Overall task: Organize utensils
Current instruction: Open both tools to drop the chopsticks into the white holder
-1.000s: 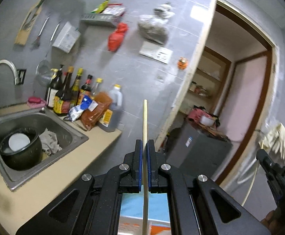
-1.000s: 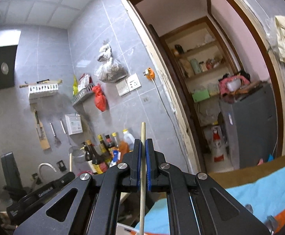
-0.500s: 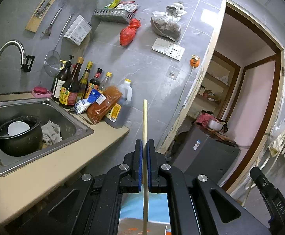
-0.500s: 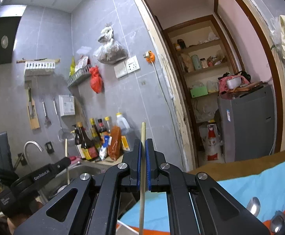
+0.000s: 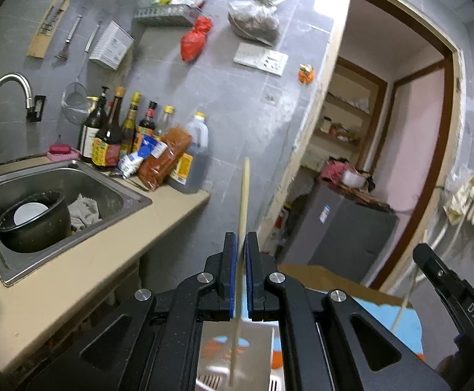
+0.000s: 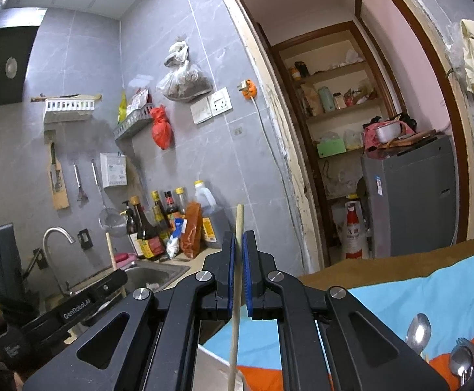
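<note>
- Below both grippers I see a metal holder (image 5: 237, 352) on a blue and orange cloth (image 6: 432, 306) over the worktop; nothing visibly sits in it yet, so most sorting looks undone.
- On the cloth, two spoons (image 6: 418, 329) wait to be sorted.
- My left gripper (image 5: 241, 280) has its jaws pinching one chopstick (image 5: 244, 195) upright, its lower end over the holder.
- My right gripper (image 6: 237, 277) pinches a second chopstick (image 6: 236, 293), also pointing down at the holder.
- Dropping both sticks in seems next.
</note>
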`<control>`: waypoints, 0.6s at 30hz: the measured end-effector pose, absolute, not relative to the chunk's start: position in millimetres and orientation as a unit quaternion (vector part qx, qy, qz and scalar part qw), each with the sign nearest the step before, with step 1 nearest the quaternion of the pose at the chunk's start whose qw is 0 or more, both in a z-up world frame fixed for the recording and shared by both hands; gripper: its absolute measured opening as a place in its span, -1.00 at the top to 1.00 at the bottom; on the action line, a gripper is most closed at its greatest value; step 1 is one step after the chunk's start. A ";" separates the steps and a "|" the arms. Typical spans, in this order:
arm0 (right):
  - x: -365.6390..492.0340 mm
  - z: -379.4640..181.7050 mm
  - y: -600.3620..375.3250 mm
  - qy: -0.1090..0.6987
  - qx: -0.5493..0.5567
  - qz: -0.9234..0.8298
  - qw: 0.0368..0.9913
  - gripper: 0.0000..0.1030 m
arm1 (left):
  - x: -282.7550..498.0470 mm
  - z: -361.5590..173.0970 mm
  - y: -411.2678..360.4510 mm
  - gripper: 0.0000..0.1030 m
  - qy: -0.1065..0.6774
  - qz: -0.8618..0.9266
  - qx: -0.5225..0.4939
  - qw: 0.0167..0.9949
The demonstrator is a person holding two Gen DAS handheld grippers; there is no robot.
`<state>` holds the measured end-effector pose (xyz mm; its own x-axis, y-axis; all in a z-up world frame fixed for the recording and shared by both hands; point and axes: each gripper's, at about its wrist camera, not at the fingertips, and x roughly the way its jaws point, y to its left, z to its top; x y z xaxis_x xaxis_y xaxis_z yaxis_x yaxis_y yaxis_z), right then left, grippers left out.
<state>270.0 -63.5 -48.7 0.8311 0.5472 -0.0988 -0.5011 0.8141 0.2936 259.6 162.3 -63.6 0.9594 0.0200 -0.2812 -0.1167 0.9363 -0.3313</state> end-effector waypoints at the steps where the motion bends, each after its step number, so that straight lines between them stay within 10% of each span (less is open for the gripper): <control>1: 268.6 -48.8 -64.8 0.093 0.128 0.278 0.947 0.89 | 259.3 -63.8 161.4 0.83 0.146 0.027 -0.173 0.974; 12: 249.4 -32.8 -93.5 0.119 0.122 0.282 0.944 0.50 | 234.9 -45.9 136.3 0.01 0.177 -0.013 -0.167 0.970; 18: 235.9 -16.8 -133.0 0.122 0.113 0.262 0.951 -0.24 | 220.8 -24.3 97.2 -0.59 0.171 -0.017 -0.150 0.974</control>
<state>235.9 -133.0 -16.8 0.8331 0.5252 -0.1735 -0.4702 0.8376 0.2780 220.8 97.2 -24.3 0.9410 -0.0843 -0.3277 -0.0182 0.9545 -0.2976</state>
